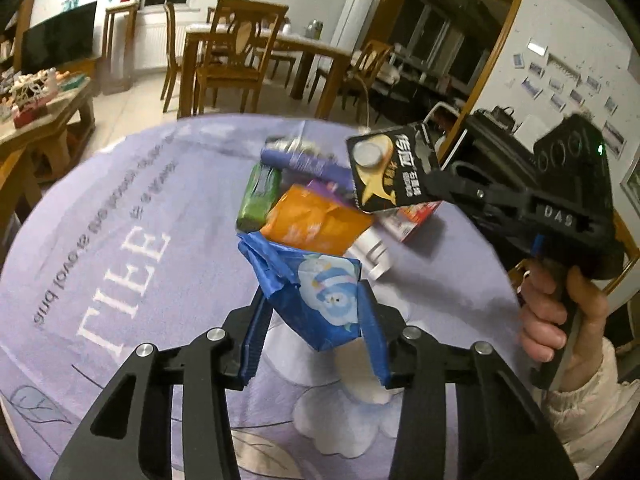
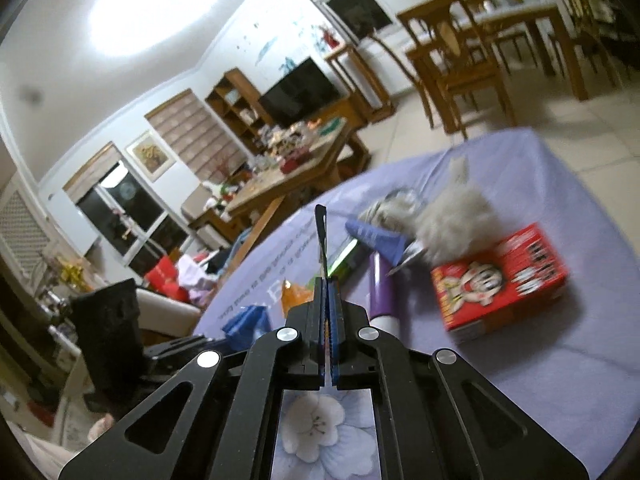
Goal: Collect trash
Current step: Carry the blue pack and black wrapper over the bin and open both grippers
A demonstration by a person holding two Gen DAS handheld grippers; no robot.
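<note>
Left claw [image 1: 316, 312] pinches a blue wrapper [image 1: 320, 296]. Right claw [image 2: 328, 312] is clamped on a black battery card [image 1: 390, 168]. Best carry both steadily, grips firm, to the bin.

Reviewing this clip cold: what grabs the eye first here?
The left gripper pinches a blue wrapper up front, while the right gripper lifts a black battery card above the trash pile. In the right wrist view, a red cartoon box lies on the lavender tablecloth.
</note>
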